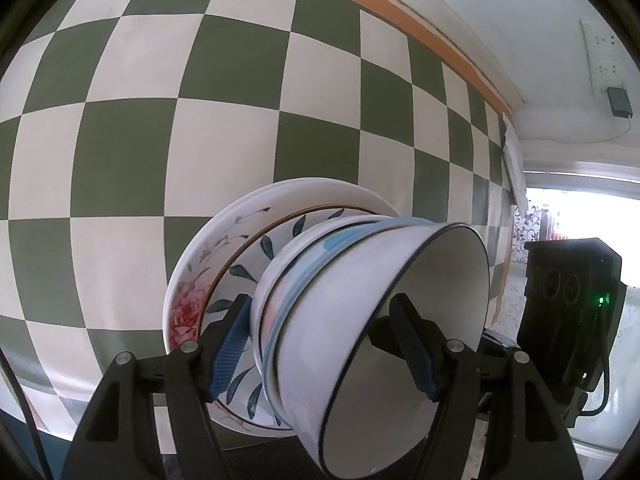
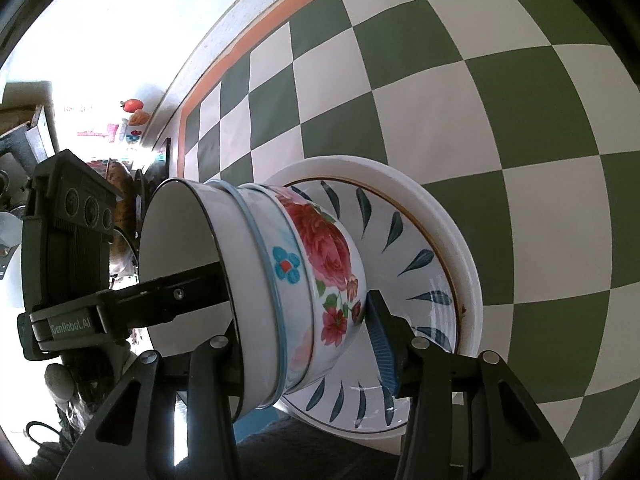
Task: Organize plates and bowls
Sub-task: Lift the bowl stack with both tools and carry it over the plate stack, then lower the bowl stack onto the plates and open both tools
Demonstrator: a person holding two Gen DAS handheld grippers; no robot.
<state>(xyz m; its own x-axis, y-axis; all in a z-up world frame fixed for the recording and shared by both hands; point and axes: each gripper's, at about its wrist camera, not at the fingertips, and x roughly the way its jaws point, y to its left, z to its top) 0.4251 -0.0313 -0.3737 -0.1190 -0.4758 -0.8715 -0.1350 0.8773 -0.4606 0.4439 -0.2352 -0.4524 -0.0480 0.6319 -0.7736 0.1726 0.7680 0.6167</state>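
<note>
While both grippers straddle the same nested stack of crockery, the load hangs tilted above the green-and-white chequered counter (image 1: 168, 92), its open mouth turned toward the room rather than upward. The left gripper (image 1: 328, 344) has one blue-padded finger behind the bowls, against the leaf-patterned plate (image 1: 256, 256), and the other inside the plain white bowl (image 1: 352, 312) with the dark rim; its jaws are partly open and closed on that bundle. The right gripper (image 2: 308, 344) does the same from the opposite side, jaws about half open, one finger inside the white bowl and one behind the rose-painted bowl (image 2: 332, 256), which sits against the leaf plate. A blue-rimmed bowl (image 2: 264, 280) nests between the white and rose bowls, and a larger white plate (image 2: 460, 232) backs the whole stack.

To finish this step well, both hands should probably level the stack together before lowering, so the bowls do not slide out of one another. Squeeze should stay even on both sides; glazed ware is slippery and heavy. The largest plate ought to meet the counter flat, and only then should either grip ease off, one at a time.
</note>
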